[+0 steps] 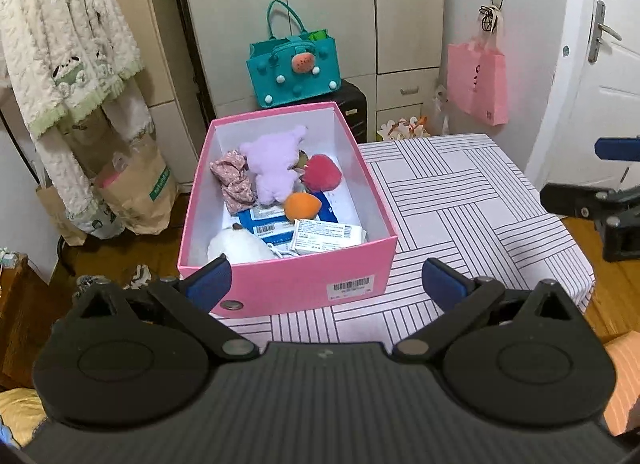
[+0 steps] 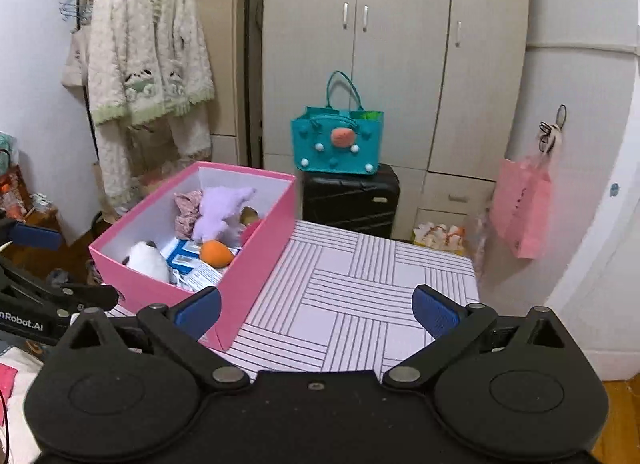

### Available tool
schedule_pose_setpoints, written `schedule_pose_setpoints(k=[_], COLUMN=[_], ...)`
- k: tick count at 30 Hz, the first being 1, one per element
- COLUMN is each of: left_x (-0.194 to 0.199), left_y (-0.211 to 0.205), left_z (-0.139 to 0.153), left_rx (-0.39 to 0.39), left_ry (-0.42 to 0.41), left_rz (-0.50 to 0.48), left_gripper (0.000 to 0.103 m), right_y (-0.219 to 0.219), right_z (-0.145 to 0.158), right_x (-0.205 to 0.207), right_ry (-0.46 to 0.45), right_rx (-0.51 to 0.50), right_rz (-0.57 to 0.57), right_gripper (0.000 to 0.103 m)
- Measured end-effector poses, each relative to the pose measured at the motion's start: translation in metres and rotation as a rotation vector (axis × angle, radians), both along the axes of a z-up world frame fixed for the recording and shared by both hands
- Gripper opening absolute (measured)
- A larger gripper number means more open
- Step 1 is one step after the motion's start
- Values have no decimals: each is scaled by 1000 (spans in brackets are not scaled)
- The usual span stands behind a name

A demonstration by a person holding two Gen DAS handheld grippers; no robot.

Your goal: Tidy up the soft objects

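A pink box (image 1: 304, 280) (image 2: 252, 264) stands on the striped table (image 1: 460, 200) (image 2: 352, 296). Inside lie a purple plush (image 1: 272, 164) (image 2: 218, 212), a red plush (image 1: 322, 172), an orange plush (image 1: 302, 204) (image 2: 216, 253), a white plush (image 1: 240, 248) (image 2: 146, 260), a floral cloth piece (image 1: 232, 180) (image 2: 186, 212) and some packets (image 1: 328, 236). My left gripper (image 1: 326, 284) is open in front of the box's near wall, holding nothing. My right gripper (image 2: 316, 312) is open over the table, right of the box, also with nothing in it. The right gripper (image 1: 592, 200) shows at the left view's right edge.
A teal bag (image 1: 294, 68) (image 2: 338, 140) sits on a black suitcase (image 2: 352, 200) before the wardrobe. A fluffy white cardigan (image 1: 60, 48) (image 2: 148, 60) hangs on a rack at left. A pink bag (image 1: 476, 80) (image 2: 520, 208) hangs near the door. Paper bags (image 1: 136, 192) stand on the floor.
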State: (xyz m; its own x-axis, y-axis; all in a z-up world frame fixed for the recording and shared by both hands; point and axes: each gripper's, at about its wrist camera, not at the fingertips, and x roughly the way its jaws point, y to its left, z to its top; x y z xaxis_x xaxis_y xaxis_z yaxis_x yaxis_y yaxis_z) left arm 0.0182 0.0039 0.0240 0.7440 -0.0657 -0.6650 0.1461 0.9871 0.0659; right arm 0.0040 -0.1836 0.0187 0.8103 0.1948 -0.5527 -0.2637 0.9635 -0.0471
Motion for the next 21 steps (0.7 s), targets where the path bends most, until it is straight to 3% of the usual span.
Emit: schedule_pose_setpoints(k=[11,21], left_x=[0,-12], left_y=[-6,-12], left_z=[-6,-14], left_rx=[-36,-18], left_ry=[16,-44], left_rz=[0,35], left_gripper=[103,103], right_y=[-4,-11], right_z=[-2,-8], right_x=[-12,-21], right_ry=[18,19], right_rx=[32,63], right_rz=[-30,-59], right_gripper=[103,103])
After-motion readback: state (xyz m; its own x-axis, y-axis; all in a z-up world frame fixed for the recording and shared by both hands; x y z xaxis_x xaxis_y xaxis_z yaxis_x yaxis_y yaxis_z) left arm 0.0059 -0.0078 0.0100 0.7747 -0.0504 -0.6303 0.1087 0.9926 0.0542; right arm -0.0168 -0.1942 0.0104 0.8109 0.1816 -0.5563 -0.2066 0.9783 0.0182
